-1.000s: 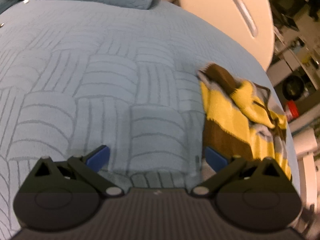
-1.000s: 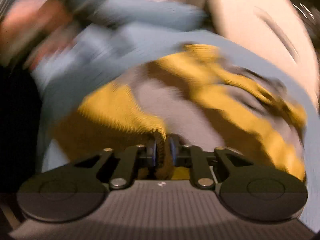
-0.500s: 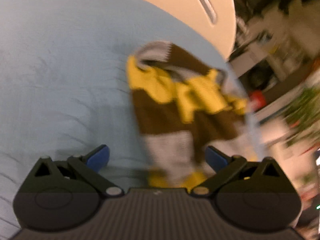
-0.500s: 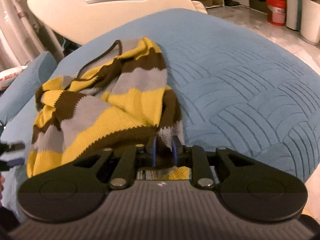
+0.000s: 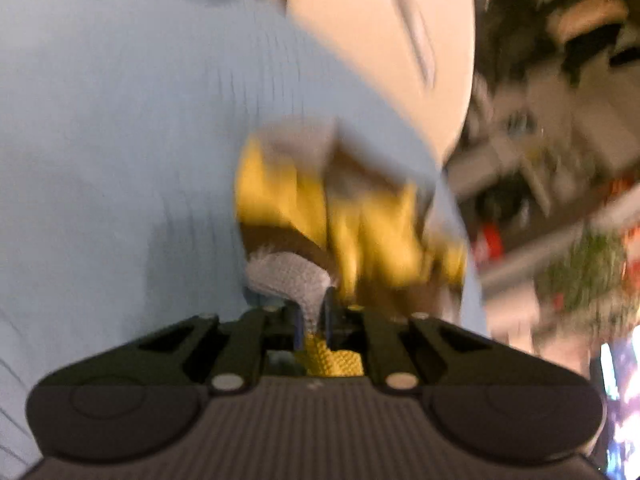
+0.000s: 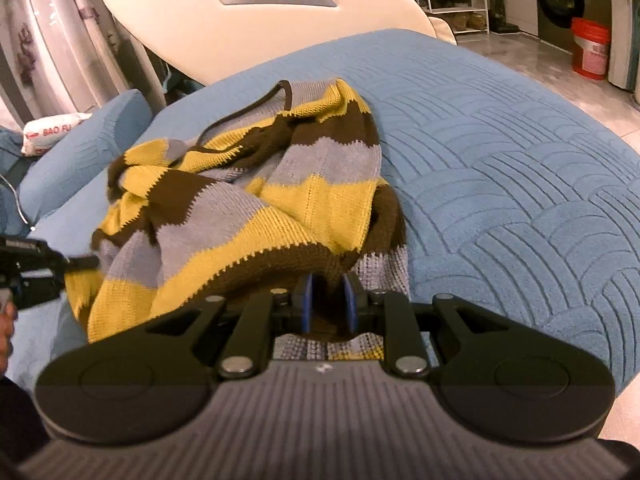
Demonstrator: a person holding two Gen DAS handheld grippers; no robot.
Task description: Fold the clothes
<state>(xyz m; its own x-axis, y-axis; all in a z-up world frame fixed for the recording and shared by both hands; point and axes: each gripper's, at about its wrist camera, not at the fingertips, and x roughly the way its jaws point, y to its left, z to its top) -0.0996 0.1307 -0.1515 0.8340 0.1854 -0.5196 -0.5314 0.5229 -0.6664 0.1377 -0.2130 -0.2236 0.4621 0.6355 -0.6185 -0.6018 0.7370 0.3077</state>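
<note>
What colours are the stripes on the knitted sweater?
Striped knitted sweater: yellow, dark brown and grey bands, clearest in the right wrist view.

The sweater (image 6: 248, 200) lies bunched on the bed (image 6: 520, 168), toward its left edge in the right wrist view. A pillow (image 6: 80, 156) sits left of it, the headboard (image 6: 260, 20) behind. A bucket (image 6: 590, 48) stands on the floor (image 6: 540, 60) beyond the bed's far right corner.

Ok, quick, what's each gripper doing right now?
Left gripper: jaws just closed, pinching the striped sweater.
Right gripper: shut on the sweater's hem.
</note>
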